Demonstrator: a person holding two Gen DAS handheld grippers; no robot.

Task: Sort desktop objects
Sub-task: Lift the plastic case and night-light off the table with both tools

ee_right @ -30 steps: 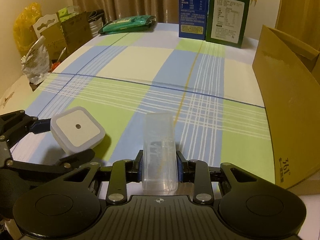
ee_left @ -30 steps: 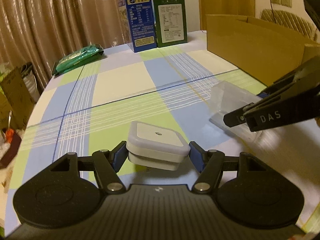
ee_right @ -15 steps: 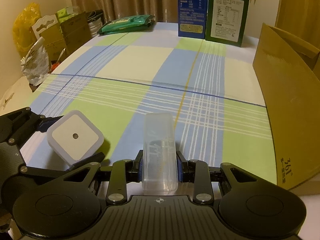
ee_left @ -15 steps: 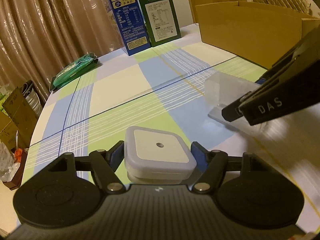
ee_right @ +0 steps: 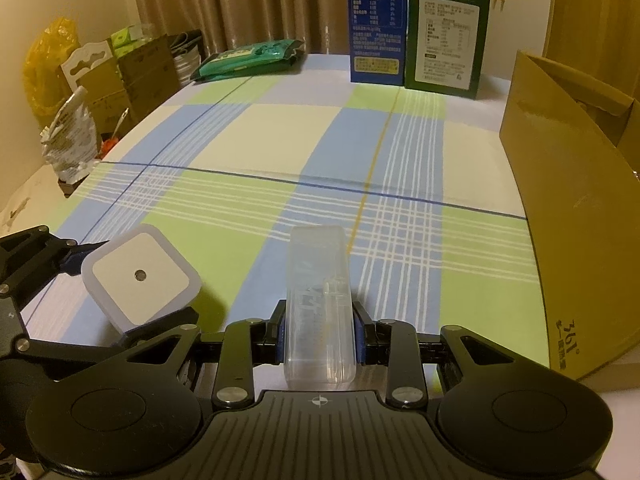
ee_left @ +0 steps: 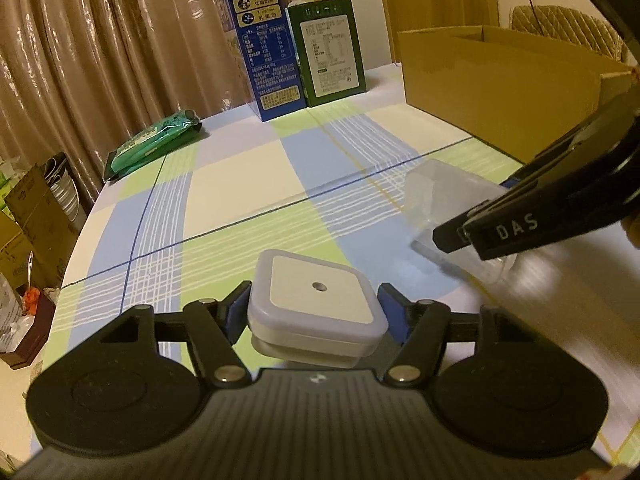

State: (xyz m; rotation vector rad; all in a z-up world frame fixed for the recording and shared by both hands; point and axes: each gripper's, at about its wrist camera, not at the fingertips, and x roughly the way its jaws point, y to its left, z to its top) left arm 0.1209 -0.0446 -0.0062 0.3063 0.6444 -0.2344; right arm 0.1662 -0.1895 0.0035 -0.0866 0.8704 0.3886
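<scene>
A: White plastic on the left: a square night light (ee_left: 318, 306) sits between the jaws of the left tongs (ee_left: 312, 312), flat face with its small round sensor turned up. It has no real long axis; one corner points away from the camera, toward the green wipes packet (ee_left: 154, 146) at the far left of the counter (ee_left: 248, 184).

B: Are the pads on it?

A: The jaws are closing at this moment with the light between them. The left blue pad meets its side, and the right pad is at its corner, so it looks gripped and lifted clear of the checked cloth. From the right wrist view the same light (ee_right: 140, 276) hangs tilted, low on the left.

B: And further right?

A: A clear plastic case (ee_right: 320, 308), long and narrow. Its long axis runs straight out along the fingers of the right tongs (ee_right: 320, 338), with its far end pointing toward the blue carton (ee_right: 376, 24) and the green carton (ee_right: 446, 36) standing at the back edge. The jaws are narrowed onto its two long sides, holding it near its near end.

B: Anything beyond that?

A: An open cardboard box (ee_right: 568, 208) stands on the right edge of the counter, near the case but apart from it.
</scene>
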